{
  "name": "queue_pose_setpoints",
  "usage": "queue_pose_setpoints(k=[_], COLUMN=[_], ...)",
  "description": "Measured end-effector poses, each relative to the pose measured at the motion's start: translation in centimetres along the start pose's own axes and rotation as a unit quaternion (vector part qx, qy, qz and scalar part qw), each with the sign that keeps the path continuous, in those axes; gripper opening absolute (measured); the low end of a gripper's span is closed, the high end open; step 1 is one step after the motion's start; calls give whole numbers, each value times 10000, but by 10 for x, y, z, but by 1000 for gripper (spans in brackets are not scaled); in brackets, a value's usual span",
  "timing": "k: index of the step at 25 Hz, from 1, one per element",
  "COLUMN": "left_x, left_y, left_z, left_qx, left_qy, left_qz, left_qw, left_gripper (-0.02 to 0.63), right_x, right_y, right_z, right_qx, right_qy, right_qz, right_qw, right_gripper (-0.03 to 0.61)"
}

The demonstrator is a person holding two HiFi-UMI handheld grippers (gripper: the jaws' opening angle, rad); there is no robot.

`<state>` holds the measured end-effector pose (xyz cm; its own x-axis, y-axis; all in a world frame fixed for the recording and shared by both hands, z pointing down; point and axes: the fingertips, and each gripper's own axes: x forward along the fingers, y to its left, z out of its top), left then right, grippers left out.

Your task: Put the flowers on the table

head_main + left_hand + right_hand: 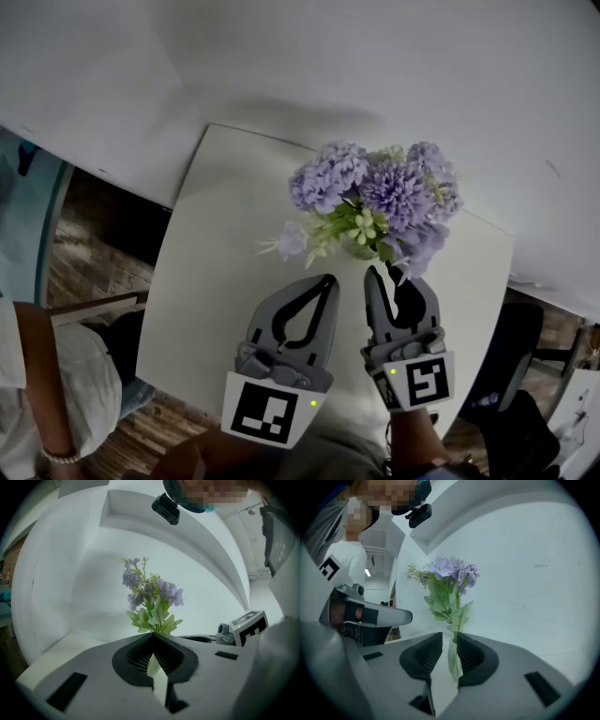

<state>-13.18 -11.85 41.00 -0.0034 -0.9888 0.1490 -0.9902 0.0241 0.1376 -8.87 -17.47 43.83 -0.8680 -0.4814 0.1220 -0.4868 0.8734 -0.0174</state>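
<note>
Plainly the flowers (375, 192) already stand in their slim glass vase (359, 247) toward the far right of the white surface (216, 253), so the likeliest mishap is a knock. The bouquet looks top-heavy, and the right gripper (389, 277), its jaws slightly parted with the vase in or just ahead of the gap, could tip it by swinging sideways rather than backing straight off. Both grippers lie low, side by side, pointing at the vase, the left gripper (326, 281) with jaws closed on nothing.
</note>
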Motion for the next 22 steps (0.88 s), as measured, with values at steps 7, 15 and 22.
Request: queue_pose_setpoints(k=[7, 15, 22], left_x=[0, -14, -34], left_y=[-1, -22, -60], left_z=[9, 23, 33], left_qx=[63, 198, 371], left_qy=[-86, -231, -391], left_qz=[-75, -223, -273], left_qw=[9999, 9993, 9982], left_gripper=[8, 8, 8], right_x=[-9, -36, -76], right_y=[8, 21, 29], right_z=[2, 21, 36], right_qx=[156, 292, 233], right_qy=[-25, -216, -327], right_qz=[-48, -106, -46], right_qw=[9999, 9993, 9992], right_gripper=[94, 15, 6])
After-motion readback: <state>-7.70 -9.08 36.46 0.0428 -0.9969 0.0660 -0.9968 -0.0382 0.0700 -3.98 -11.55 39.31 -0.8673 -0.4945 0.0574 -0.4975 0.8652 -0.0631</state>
